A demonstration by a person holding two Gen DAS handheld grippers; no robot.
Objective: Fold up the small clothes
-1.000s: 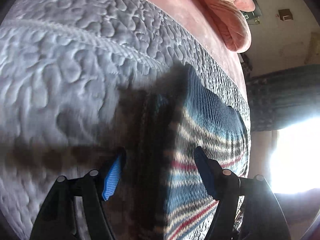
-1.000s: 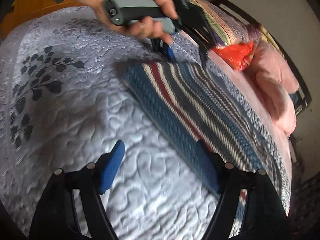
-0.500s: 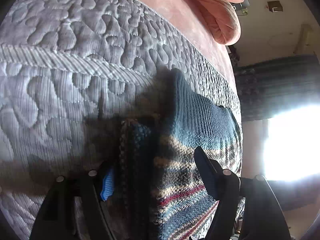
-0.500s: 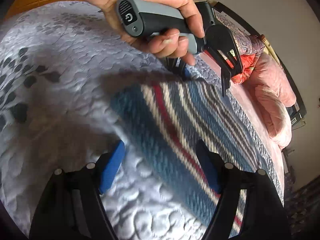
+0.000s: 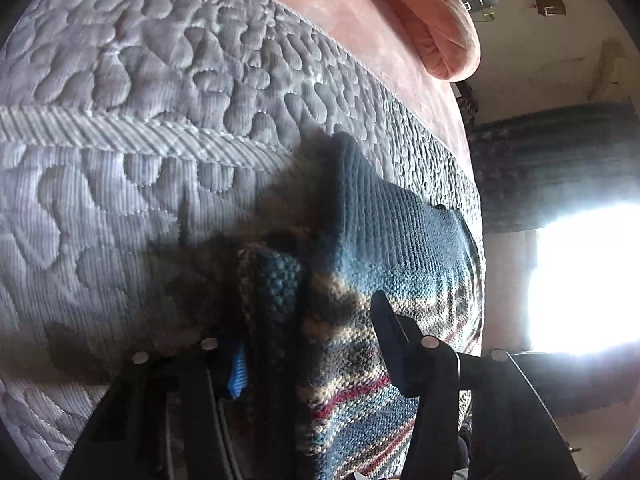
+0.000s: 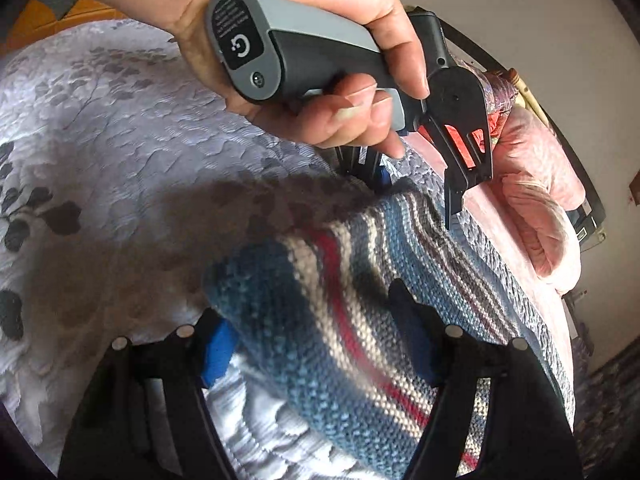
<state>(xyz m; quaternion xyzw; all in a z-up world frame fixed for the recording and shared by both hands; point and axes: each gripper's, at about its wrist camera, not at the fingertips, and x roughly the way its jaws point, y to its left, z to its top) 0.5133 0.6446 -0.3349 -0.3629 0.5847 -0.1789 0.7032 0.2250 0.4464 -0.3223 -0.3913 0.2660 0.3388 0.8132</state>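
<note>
Two grippers meet one striped knit garment (image 6: 360, 320) on the quilted lavender bedspread (image 6: 100, 140). Your right gripper (image 6: 316, 340) stands with its jaws spread wide on either side of the garment's rounded near edge; the blue pad (image 6: 216, 344) of one finger lies just beside the blue band of the knit, and the other finger (image 6: 412, 332) rests over the red and cream stripes, so the cloth sits between the fingers without being pinched. Your left gripper (image 5: 308, 356) likewise straddles a raised fold of the garment (image 5: 360, 320), with its jaws apart; the blue pad (image 5: 238, 372) is partly hidden behind the knit, and you cannot tell from this view whether the pads press the cloth. From the right wrist view, your left hand (image 6: 320, 60) wraps the grey handle of that gripper (image 6: 416, 188), held above the far end of the garment, one black finger (image 6: 464, 160) pointing down just beside the stripes. The garment lies lengthwise across the bedspread, its ribbed blue hem (image 5: 400, 216) toward the bed's edge. Pink bedding (image 6: 532, 216) is bunched at the far side of the bed, well apart from the garment, and bright light fills a window (image 5: 580, 280) beyond.
</note>
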